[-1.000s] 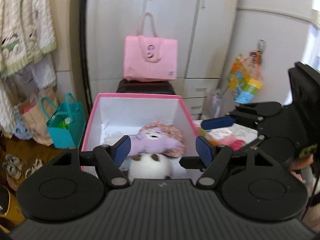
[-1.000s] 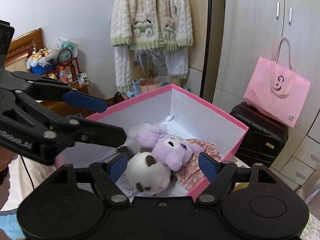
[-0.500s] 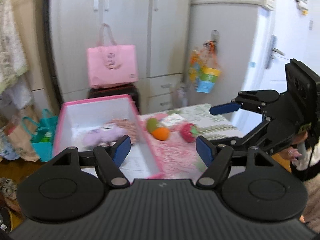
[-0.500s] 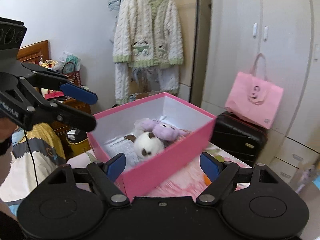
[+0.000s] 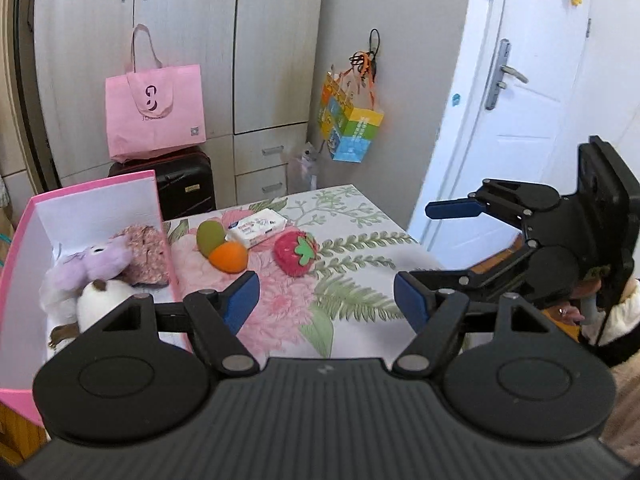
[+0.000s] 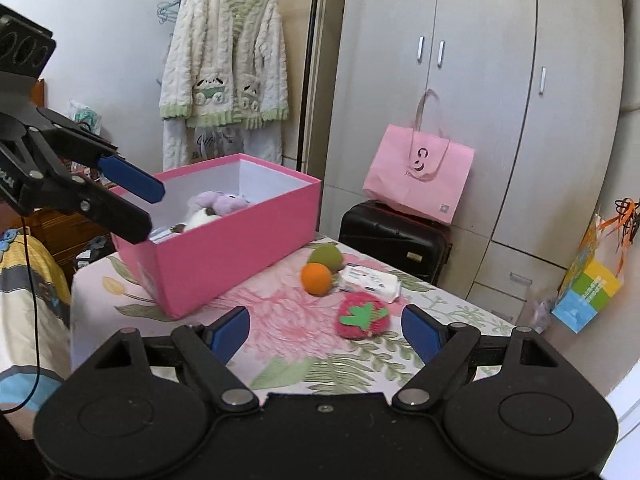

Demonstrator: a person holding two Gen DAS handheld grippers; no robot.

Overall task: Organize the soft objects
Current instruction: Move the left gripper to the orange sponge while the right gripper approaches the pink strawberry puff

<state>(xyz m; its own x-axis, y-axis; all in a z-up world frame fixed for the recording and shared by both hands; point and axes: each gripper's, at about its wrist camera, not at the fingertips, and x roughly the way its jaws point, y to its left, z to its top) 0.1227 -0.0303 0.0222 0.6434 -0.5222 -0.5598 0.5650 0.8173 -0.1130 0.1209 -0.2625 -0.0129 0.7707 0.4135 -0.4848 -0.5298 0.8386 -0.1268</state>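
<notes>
A pink box [image 5: 92,192] [image 6: 224,256] stands at the left end of the flower-print table [image 5: 352,240]. Inside lie a purple plush [image 5: 100,260] [image 6: 222,202], a white and brown plush [image 5: 104,300] [image 6: 200,218] and a floral cloth [image 5: 148,252]. On the table lie a strawberry plush [image 5: 296,252] [image 6: 362,316], an orange ball [image 5: 228,258] [image 6: 316,278], a green fruit [image 5: 210,236] [image 6: 326,256] and a wipes pack [image 5: 256,228] [image 6: 370,280]. My left gripper [image 5: 326,300] hovers open near the box, holding nothing. My right gripper [image 6: 326,328] is open, and the strawberry lies just beyond its fingertips.
A pink tote bag [image 5: 156,112] sits on a black suitcase [image 5: 184,184] behind the table, against grey wardrobes. A colourful bag [image 5: 352,128] hangs beside a white door [image 5: 520,120]. A knitted cardigan [image 6: 224,76] hangs behind the box. A person's sleeve [image 6: 28,280] is at the left.
Both grippers have swung away from above the box to over the table. The box now sits to the left in both views, and the fruit toys and wipes have come into sight.
</notes>
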